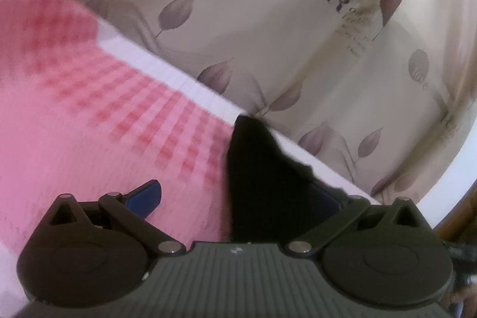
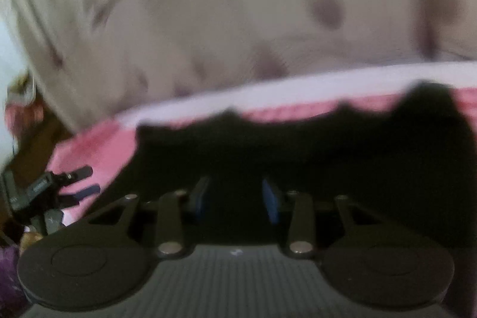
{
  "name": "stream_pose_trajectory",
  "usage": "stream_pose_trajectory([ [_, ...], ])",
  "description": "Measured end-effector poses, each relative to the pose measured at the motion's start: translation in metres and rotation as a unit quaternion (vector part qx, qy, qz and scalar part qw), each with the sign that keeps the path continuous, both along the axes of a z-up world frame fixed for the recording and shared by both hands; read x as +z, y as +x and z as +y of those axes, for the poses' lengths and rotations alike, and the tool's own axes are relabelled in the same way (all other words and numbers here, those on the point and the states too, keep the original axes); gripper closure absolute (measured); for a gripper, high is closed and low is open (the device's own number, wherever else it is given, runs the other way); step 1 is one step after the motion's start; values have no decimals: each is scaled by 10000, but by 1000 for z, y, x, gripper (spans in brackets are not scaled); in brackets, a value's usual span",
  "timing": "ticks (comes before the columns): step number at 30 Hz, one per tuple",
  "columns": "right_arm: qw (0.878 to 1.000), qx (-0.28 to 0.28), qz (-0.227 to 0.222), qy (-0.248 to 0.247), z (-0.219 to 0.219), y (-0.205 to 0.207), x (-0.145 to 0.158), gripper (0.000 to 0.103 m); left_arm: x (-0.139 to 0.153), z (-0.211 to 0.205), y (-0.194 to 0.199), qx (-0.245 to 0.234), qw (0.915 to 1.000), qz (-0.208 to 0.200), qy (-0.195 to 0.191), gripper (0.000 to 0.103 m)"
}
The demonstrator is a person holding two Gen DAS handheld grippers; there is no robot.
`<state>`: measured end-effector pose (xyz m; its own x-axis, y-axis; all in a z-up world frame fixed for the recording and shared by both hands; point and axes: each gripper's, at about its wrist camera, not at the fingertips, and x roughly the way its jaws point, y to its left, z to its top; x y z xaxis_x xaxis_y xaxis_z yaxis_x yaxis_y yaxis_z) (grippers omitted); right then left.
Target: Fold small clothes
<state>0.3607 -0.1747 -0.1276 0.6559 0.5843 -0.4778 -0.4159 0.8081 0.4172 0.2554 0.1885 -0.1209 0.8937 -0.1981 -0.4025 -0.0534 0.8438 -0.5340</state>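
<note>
A black garment (image 1: 262, 175) lies on a pink checked cloth (image 1: 89, 109) with a white border. My left gripper (image 1: 235, 195) stands wide open over it. Its left blue pad (image 1: 146, 198) is above the pink cloth, and the black fabric covers most of the right pad. In the blurred right wrist view the black garment (image 2: 298, 145) spreads wide across the pink cloth (image 2: 98, 148). My right gripper (image 2: 236, 197) hangs partly open, its blue pads (image 2: 269, 200) apart with dark fabric in the gap, not pinched. The left gripper (image 2: 85, 181) shows at the left edge.
Cream fabric with purple leaf prints and lettering (image 1: 298, 35) fills the space beyond the pink cloth's white border (image 1: 193, 85). A brown wooden edge (image 1: 459, 213) shows at the lower right. A person's hand holds the left gripper at the left edge of the right wrist view.
</note>
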Motion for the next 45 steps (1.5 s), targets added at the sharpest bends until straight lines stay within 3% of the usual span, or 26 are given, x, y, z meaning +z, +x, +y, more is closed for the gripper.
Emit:
stream_pose_trajectory([
  [2,9987,286,71,-409,30,18,0,70,-8,5,-4,74,9995,-33,-305,0],
  [5,9955,269,46,-906,57,39,1,73,-7,6,-6,138,9994,-99,-293,0],
  [8,9922,-590,-109,-1093,54,65,7,76,-7,5,-7,93,9995,-118,-268,0],
  [9,9914,-956,-179,-879,48,71,9,75,-7,5,-8,96,9995,-112,-268,0],
  [12,9850,-1535,-355,709,11,72,17,75,-8,7,-7,113,9994,-112,-321,0],
  [13,9830,-1501,-425,970,6,67,19,75,-9,7,-7,128,9993,-109,-336,0],
  [16,9882,-938,-581,1065,11,45,23,72,-8,7,-6,145,9992,-109,-355,0],
  [19,9963,188,-450,703,48,30,21,72,-8,8,-5,193,9988,-120,-422,0],
  [23,9904,1293,-316,-362,124,28,10,72,-8,10,-6,266,9986,-117,-447,0],
  [25,9854,1370,-310,-967,155,34,6,72,-8,9,-6,279,9988,-101,-399,0],
  [27,9872,1208,-335,-988,172,49,7,73,-7,8,-6,276,9990,-83,-331,0],
  [30,9937,188,-418,-1024,174,76,14,75,-7,6,-5,273,9993,-67,-258,0],
  [31,9937,-360,-411,-975,166,86,17,73,-8,6,-5,265,9993,-67,-246,0],
  [34,9908,-1296,-211,325,128,95,20,73,-8,6,-5,270,9993,-62,-241,0],
  [36,9850,-1272,-492,1053,106,78,25,73,-7,6,-5,265,9994,-56,-224,0],
  [39,9860,-746,-639,1344,85,41,33,73,-7,6,-4,251,9994,-48,-224,0],
  [41,9922,-356,-470,1095,78,12,32,73,-7,7,-4,247,9994,-45,-225,0],
  [43,9983,-236,-520,123,78,-21,26,73,-8,7,-3,250,9994,-43,-215,0],
  [45,9932,-132,-661,-954,74,-46,13,73,-7,6,-3,255,9995,-41,-193,0],
])
